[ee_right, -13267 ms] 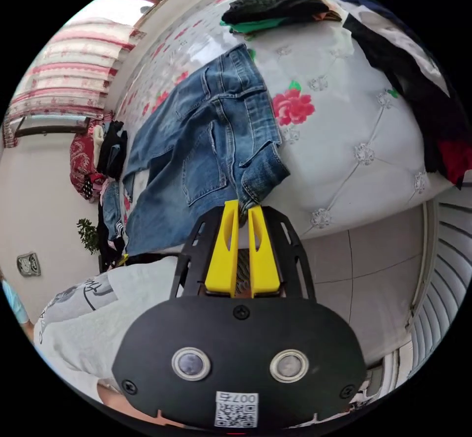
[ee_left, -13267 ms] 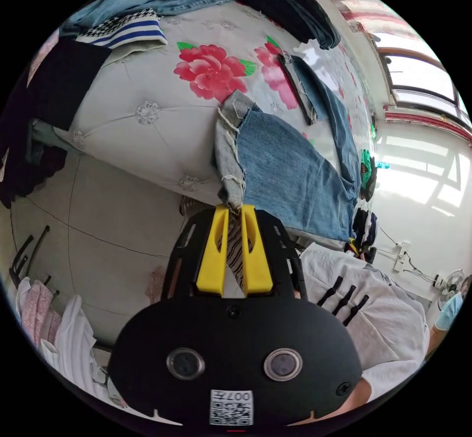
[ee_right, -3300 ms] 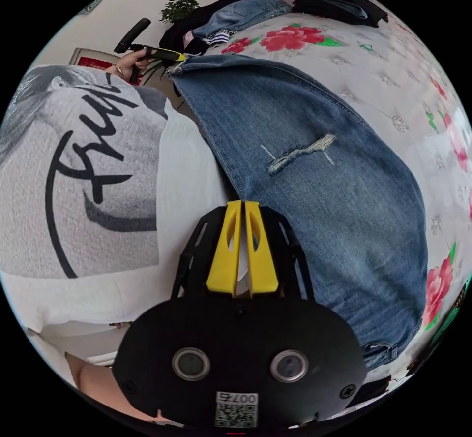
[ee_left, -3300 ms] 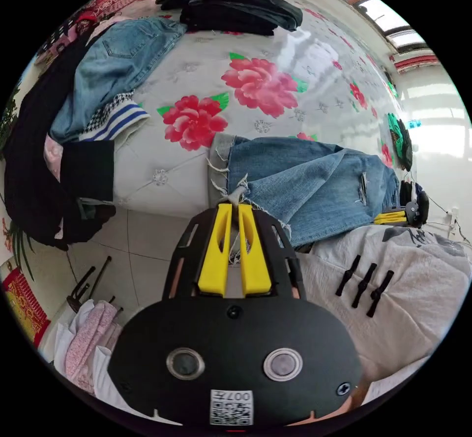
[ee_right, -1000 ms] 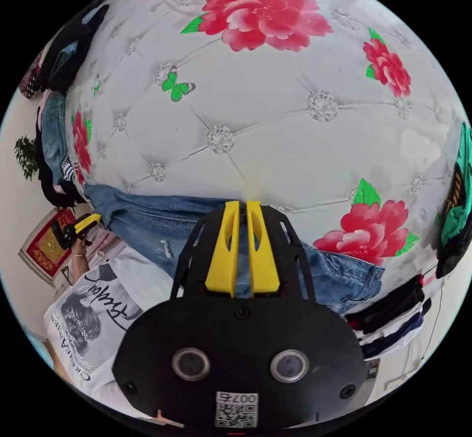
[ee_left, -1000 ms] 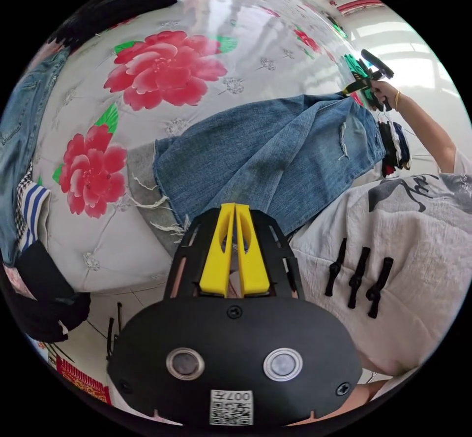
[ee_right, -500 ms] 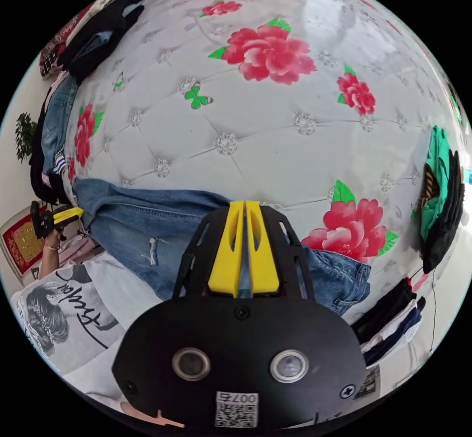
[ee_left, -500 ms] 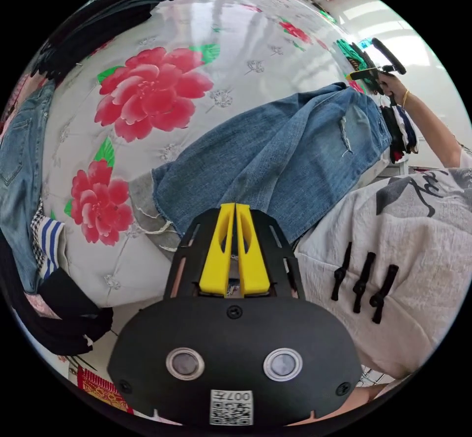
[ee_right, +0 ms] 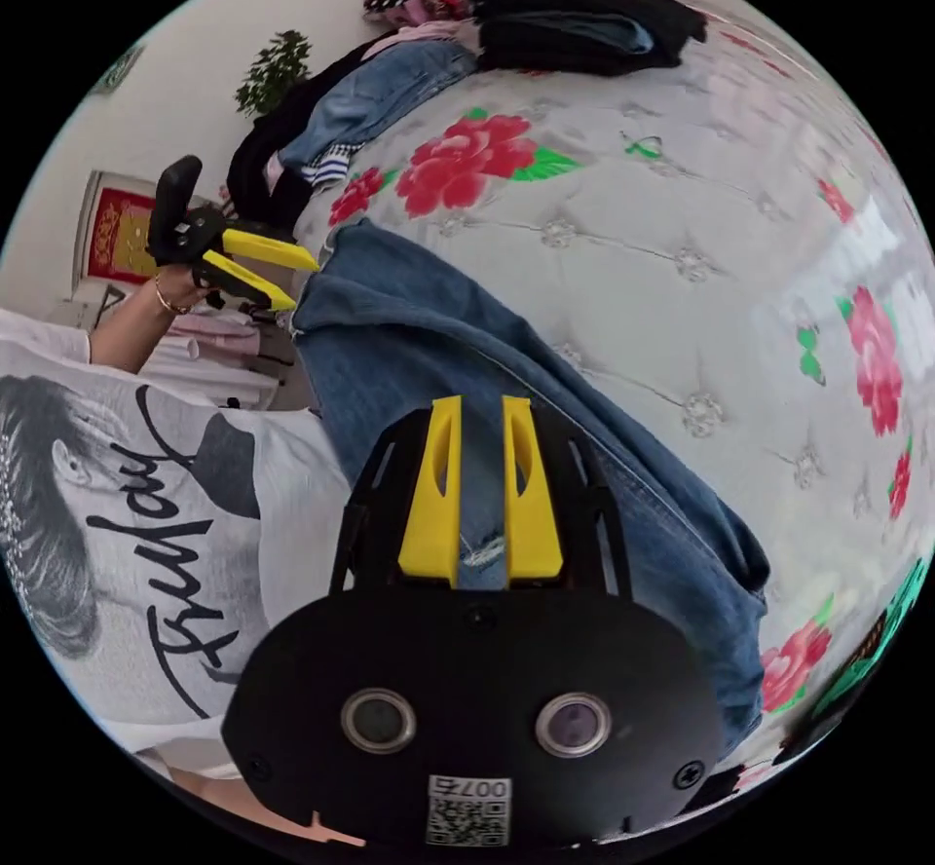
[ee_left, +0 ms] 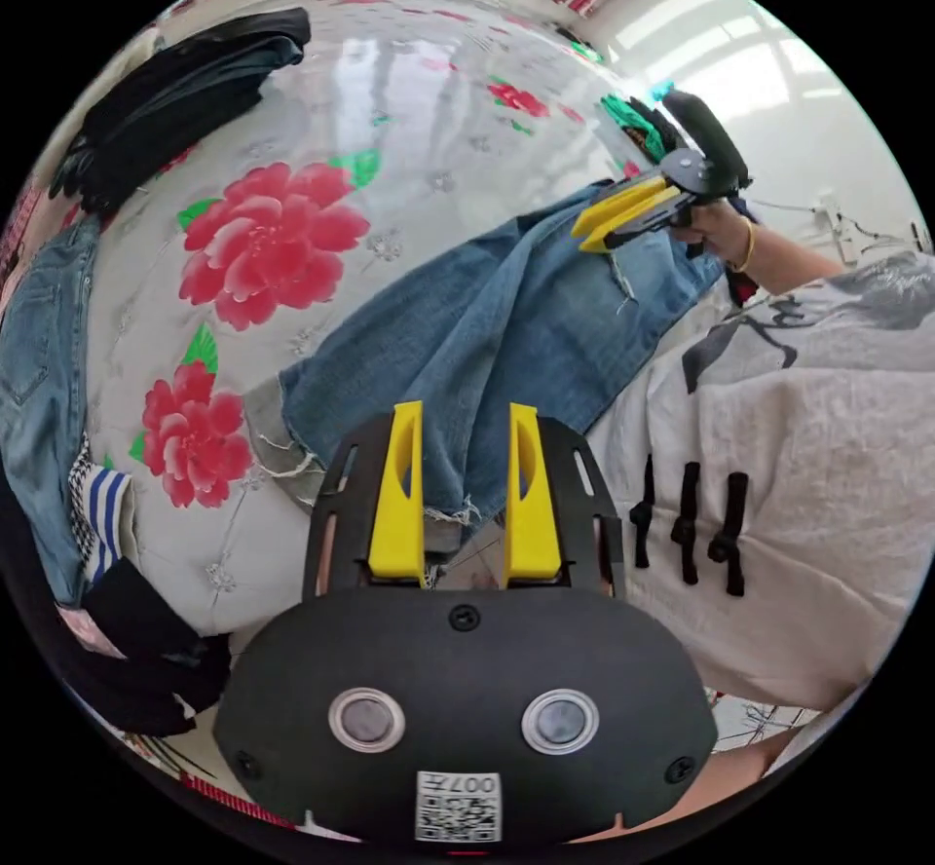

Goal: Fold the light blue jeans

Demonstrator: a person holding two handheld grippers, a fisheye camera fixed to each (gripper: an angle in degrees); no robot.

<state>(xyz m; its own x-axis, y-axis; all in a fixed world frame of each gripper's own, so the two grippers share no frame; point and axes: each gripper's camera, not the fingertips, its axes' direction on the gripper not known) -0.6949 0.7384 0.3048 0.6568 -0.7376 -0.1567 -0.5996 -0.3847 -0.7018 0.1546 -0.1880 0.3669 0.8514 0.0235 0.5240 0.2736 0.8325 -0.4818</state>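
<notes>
Surface: we find a bed (ee_left: pixel 458 115) under a glossy white tufted cover with button dimples, printed with large red flowers and green leaves.
Jeans, fabric: we record light blue jeans (ee_left: pixel 506 319) of mid-weight washed denim, with a frayed, thready hem at the leg end and a short ripped slit higher up the leg.
Jeans, position: they lie folded lengthwise in a long band along the near edge of the bed, the frayed hem hanging over that edge; in the right gripper view the band (ee_right: pixel 467 358) runs diagonally across the cover.
Left hand-held gripper: we see it (ee_left: pixel 464 414) with yellow jaws spread wide apart, poised over the hem end of the jeans and holding nothing; in the right gripper view it (ee_right: pixel 288 282) sits just beside the leg end, jaws parted.
Right hand-held gripper: in its own view (ee_right: pixel 479 407) the jaws stand a little apart with denim showing in the gap, nothing clamped; in the left gripper view it (ee_left: pixel 582 229) hovers over the far end of the jeans, jaws slightly parted.
Person: a hand (ee_left: pixel 716 227) with a gold bangle grips the right tool; a white textured shirt (ee_left: pixel 808 475) with black toggles presses against the bed edge.
Surroundings: a dark folded stack (ee_left: pixel 175 95) lies on the far part of the bed, another pair of jeans (ee_left: pixel 34 349) at the left rim, a green garment (ee_left: pixel 633 125) beyond the right tool; none lies on the jeans being folded.
</notes>
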